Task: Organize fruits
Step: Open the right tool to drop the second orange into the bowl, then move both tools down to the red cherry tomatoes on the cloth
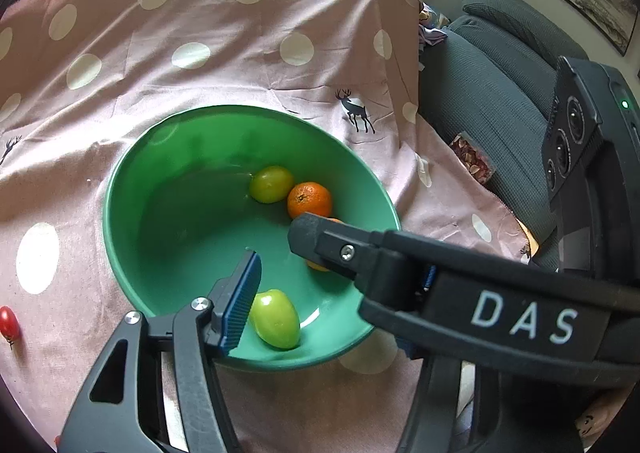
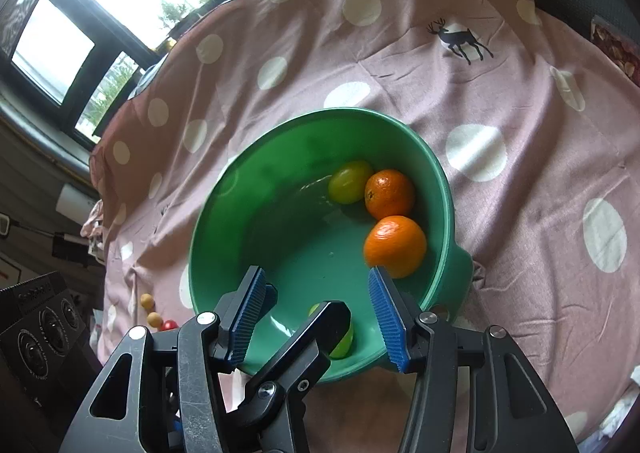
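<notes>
Both of your claws hang over the green bowl [image 1: 120,181]. The left gripper [image 1: 336,265] stands open with nothing pressed between its pads. The right gripper [image 2: 318,281] is also open, holding nothing, though one finger of the left claw crosses the gap between its blue pads.

In the bowl you have two oranges [image 2: 395,245] and a green fruit [image 1: 271,184] against the wall at about 1 o'clock. A second green fruit [image 1: 276,319] sits at 6 o'clock, just beside the left claw's blue pad; I cannot tell whether it touches.

What looks left to collect is on the spotted cloth [image 1: 240,65]. A red cherry tomato [image 1: 9,323] lies at 9 o'clock from the left claw, well apart and outside the bowl. Two small yellowish fruits [image 2: 147,300] lie close by it in the right wrist view.

Expect the tomato to be light, smooth-skinned and thin-walled. It is likely to roll on the wrinkled cloth and to split if you squeeze hard. Take it across its middle, pads on opposite sides of the widest part, and close only until it stops slipping. The oranges seem firmer and their dimpled skin more forgiving; grip those across the middle too.
</notes>
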`<control>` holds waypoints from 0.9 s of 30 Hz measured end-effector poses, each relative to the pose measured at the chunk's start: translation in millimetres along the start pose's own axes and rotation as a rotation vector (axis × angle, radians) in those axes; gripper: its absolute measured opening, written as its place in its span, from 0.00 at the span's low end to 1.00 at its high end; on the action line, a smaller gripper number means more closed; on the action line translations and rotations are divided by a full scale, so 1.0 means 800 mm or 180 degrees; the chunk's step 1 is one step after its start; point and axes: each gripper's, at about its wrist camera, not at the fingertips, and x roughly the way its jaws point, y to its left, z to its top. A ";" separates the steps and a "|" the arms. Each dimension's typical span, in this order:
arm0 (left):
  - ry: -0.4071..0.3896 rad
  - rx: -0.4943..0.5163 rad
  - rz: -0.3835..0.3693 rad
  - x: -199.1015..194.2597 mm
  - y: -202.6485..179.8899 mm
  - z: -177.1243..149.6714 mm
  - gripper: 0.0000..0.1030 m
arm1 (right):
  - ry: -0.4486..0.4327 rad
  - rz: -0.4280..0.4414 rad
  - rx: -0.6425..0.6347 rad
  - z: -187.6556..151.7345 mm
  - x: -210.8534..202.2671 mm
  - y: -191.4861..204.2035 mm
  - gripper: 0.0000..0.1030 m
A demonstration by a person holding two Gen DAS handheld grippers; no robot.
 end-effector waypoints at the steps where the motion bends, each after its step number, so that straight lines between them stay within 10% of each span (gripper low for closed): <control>1: -0.0022 -0.0008 0.0000 -0.005 0.001 -0.001 0.61 | -0.0022 0.0015 -0.0016 -0.001 -0.002 0.002 0.54; 15: -0.0550 -0.0289 0.0263 -0.133 0.058 -0.017 0.80 | -0.0455 -0.0072 -0.0536 -0.024 -0.051 0.083 0.70; 27: -0.0676 -0.0612 0.1067 -0.246 0.145 -0.066 0.80 | -0.0582 -0.0089 -0.1215 -0.064 -0.058 0.171 0.72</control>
